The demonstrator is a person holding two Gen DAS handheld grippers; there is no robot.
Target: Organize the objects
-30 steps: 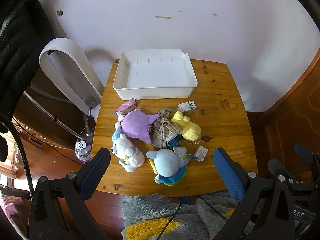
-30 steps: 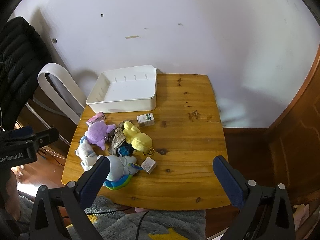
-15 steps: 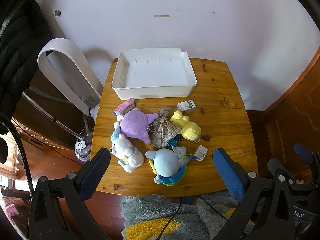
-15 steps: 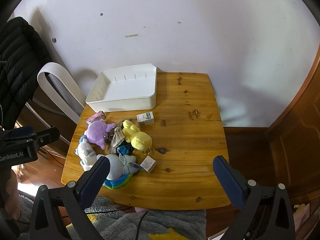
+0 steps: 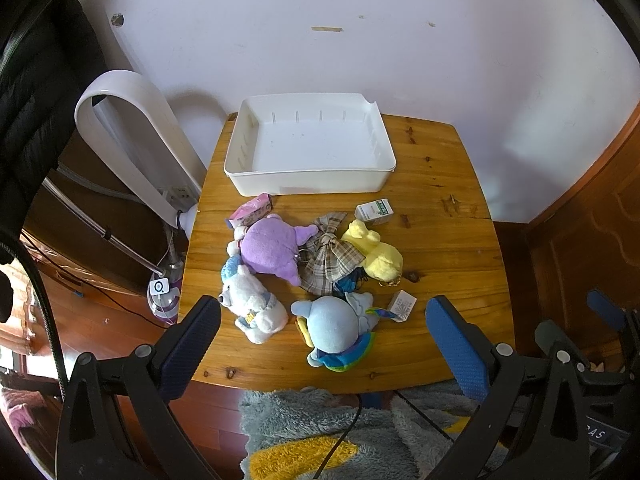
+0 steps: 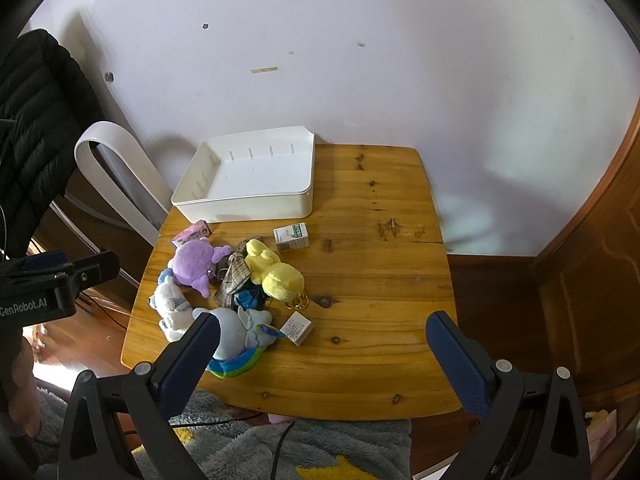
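A pile of soft toys lies on the wooden table [image 5: 440, 184]: a purple plush [image 5: 272, 246], a white plush [image 5: 254, 304], a light-blue plush [image 5: 336, 326], a yellow plush [image 5: 380, 254] and a plaid pouch [image 5: 330, 258]. An empty white tray [image 5: 310, 184] stands at the back. A green-white box [image 5: 374, 211], a pink box [image 5: 252, 210] and a small white box [image 5: 402, 305] lie around the pile. My left gripper [image 5: 322, 344] is open, above the table's near edge. My right gripper [image 6: 320, 354] is open, high over the front edge; the toys [image 6: 276, 274] and tray [image 6: 244, 210] show to its left.
A white loop-shaped fan [image 5: 128, 140] stands left of the table, beside a black jacket [image 5: 36, 92]. A grey and yellow rug [image 5: 340, 436] lies below the front edge. Wooden panelling [image 6: 592, 280] runs along the right. The wall is right behind the tray.
Both grippers have drifted slightly; the table and toys sit a little higher in the left wrist view. Nothing on the table has moved. Both grippers stay open.
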